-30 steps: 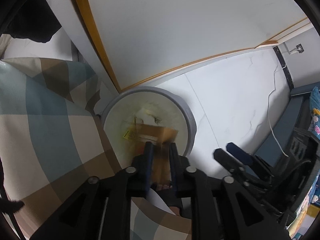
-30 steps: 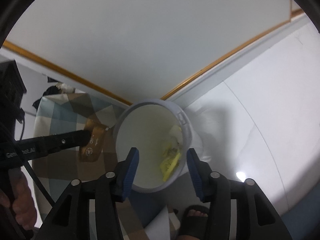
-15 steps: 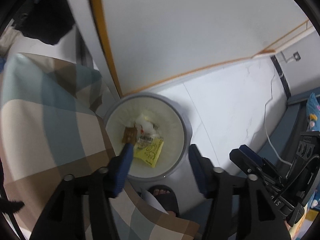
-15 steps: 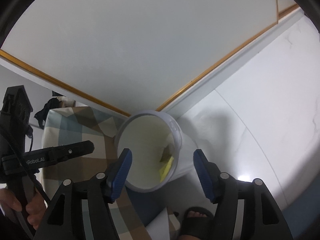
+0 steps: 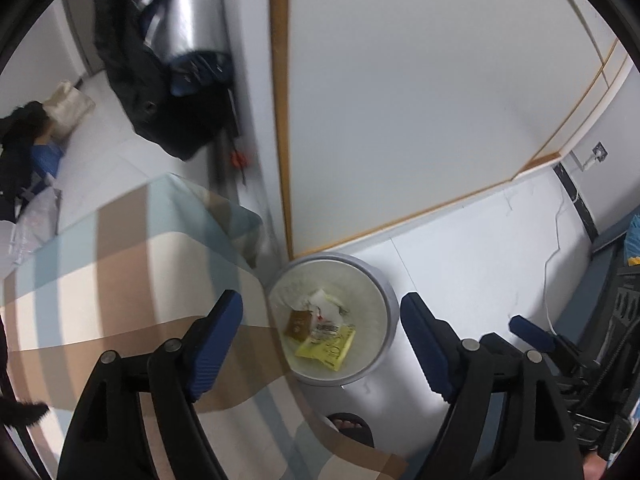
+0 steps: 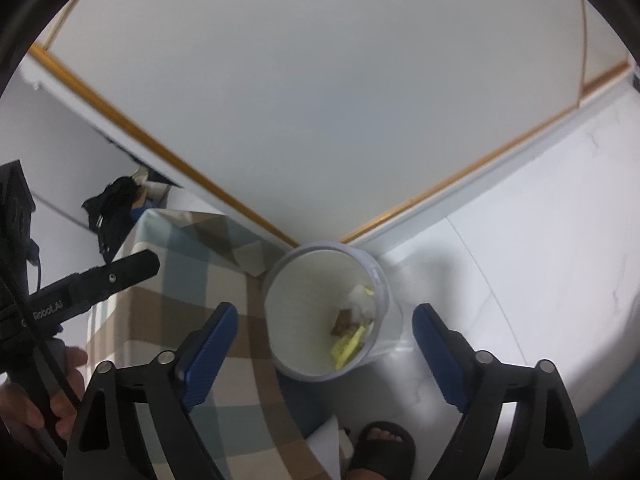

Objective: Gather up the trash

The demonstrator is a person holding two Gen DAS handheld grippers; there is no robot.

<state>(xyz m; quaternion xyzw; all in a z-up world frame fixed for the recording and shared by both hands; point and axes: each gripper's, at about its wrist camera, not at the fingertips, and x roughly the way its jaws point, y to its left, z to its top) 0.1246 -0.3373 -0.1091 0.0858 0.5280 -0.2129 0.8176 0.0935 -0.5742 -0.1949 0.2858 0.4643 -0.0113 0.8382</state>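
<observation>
Both grippers have risen and spread since a second ago; the brown wrapper (image 5: 298, 323) once pinched by the left gripper (image 5: 322, 312) now lies in the white bin (image 5: 394, 312), with a yellow packet (image 5: 326, 346) at its 4 o'clock. Left and right gripper (image 6: 325, 322) jaws are opening, nothing between them. At the bin's 9 o'clock lies a checked cloth (image 5: 120, 264); white floor (image 5: 472, 248) spreads at 3. Lettering "Robot.AI" shows on the left gripper.

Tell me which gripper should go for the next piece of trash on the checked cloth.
Left, probably. The left gripper hangs partly over the checked cloth, its jaws opening and empty. The right gripper is over the bin, farther from the cloth. No loose trash shows.
</observation>
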